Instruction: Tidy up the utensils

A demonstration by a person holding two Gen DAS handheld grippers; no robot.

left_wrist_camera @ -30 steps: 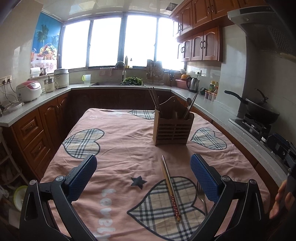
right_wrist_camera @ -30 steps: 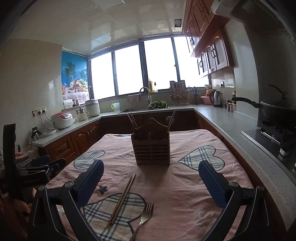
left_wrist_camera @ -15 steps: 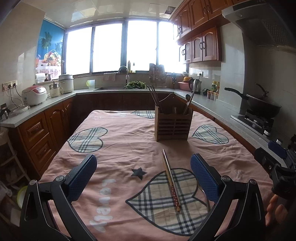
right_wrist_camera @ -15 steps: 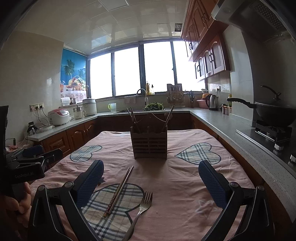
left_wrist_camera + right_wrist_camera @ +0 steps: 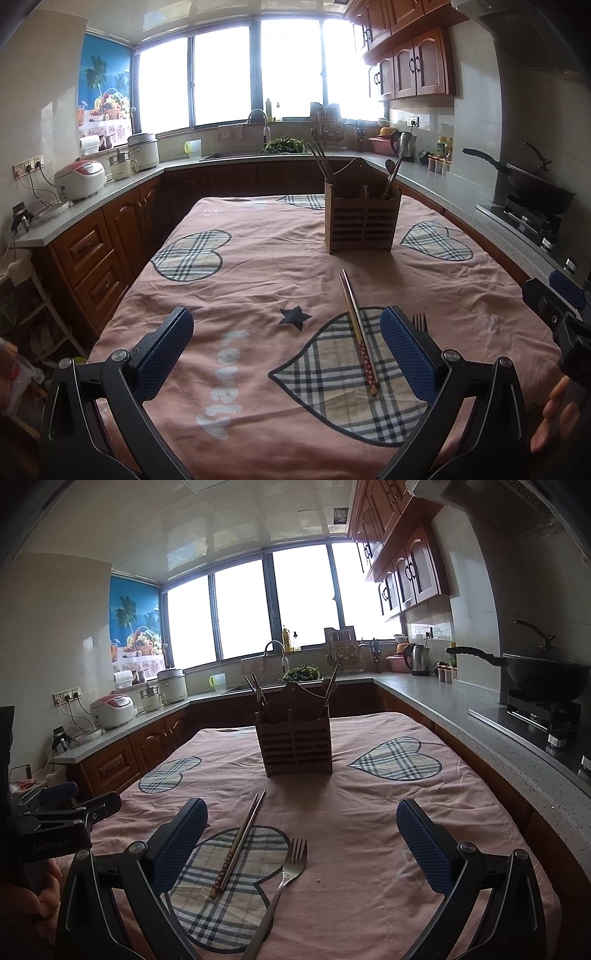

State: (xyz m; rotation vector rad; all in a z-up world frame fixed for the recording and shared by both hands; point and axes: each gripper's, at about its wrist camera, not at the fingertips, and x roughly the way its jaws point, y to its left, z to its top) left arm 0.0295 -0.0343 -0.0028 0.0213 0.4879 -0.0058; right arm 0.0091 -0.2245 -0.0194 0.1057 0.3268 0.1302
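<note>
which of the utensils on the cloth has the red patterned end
The pair of chopsticks, lying on the plaid heart patch. Its near end is red with pale dots; the fork beside it, to the right, is plain metal throughout.

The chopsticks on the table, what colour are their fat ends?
The chopsticks have red ends with small pale dots; the rest is plain and lighter. The right wrist view shows it best.

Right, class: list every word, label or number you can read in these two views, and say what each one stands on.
"lovely": white letters on the pink tablecloth, seen upside down near the left gripper.
Embossed lettering on the left gripper's body, seen in the right wrist view: too blurred to read.
Labels on the rice cooker and the counter bottles: too small.
</note>
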